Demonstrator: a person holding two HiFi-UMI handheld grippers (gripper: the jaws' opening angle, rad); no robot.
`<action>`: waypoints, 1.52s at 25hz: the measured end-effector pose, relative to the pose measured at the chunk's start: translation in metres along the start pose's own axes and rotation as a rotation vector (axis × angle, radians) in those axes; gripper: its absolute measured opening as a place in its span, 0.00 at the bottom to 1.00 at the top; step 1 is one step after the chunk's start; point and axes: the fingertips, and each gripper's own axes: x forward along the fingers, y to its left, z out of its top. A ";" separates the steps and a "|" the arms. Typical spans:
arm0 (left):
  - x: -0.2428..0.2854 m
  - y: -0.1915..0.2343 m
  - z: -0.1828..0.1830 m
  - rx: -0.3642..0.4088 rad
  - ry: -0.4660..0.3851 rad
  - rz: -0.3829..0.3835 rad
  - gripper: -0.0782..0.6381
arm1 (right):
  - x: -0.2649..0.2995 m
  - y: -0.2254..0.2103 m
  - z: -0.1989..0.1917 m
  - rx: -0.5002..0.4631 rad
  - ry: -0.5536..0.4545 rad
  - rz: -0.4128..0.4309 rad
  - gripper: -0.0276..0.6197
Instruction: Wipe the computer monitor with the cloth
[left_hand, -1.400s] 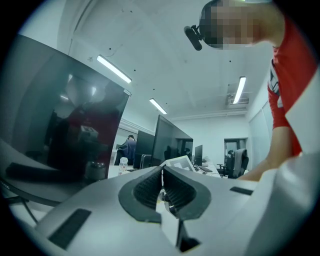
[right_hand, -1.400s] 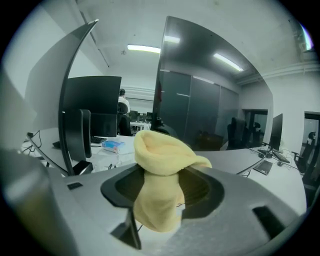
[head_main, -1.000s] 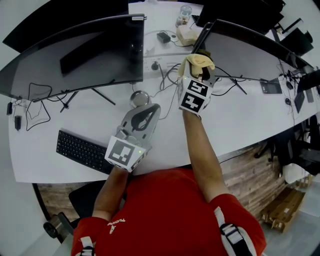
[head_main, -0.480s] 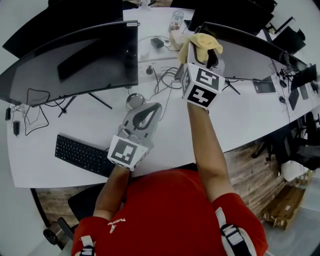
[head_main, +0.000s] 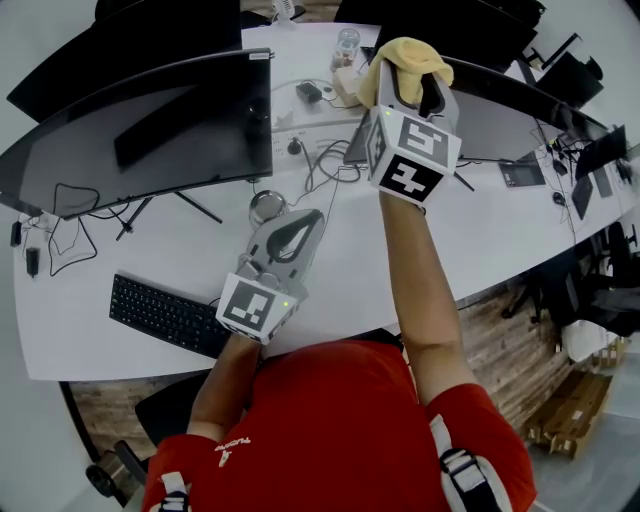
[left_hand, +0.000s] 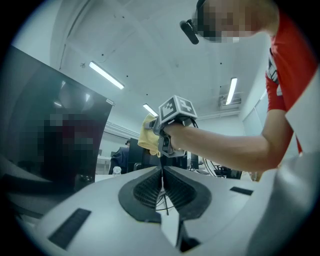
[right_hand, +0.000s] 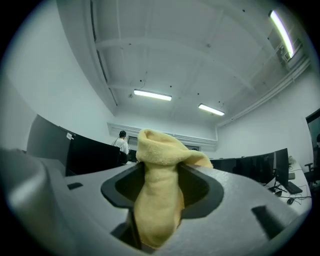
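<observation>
My right gripper is shut on a yellow cloth and held high above the desk, in front of the top edge of the right-hand dark monitor. The cloth bulges out between the jaws and folds over at its top. A large curved monitor stands at the left, also seen as a dark panel. My left gripper hovers low over the white desk, its jaws shut with nothing between them. It looks up at the right gripper and the cloth.
A black keyboard lies at the desk's front left. A round metal cup and loose cables sit near the middle. A clear bottle and a small box stand at the back. A person stands far off.
My right gripper has risen with the cloth, from low between the monitors up to the right monitor's top edge. The left gripper has barely moved.
</observation>
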 end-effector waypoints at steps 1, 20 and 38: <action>0.000 0.000 0.001 0.000 -0.003 0.002 0.13 | 0.000 -0.001 0.004 -0.001 -0.011 0.003 0.37; 0.023 -0.002 0.052 0.086 -0.120 0.107 0.13 | -0.048 -0.045 0.040 0.184 -0.235 0.224 0.17; 0.114 -0.073 0.042 0.170 -0.103 0.211 0.13 | -0.137 -0.109 -0.093 0.193 -0.152 0.655 0.14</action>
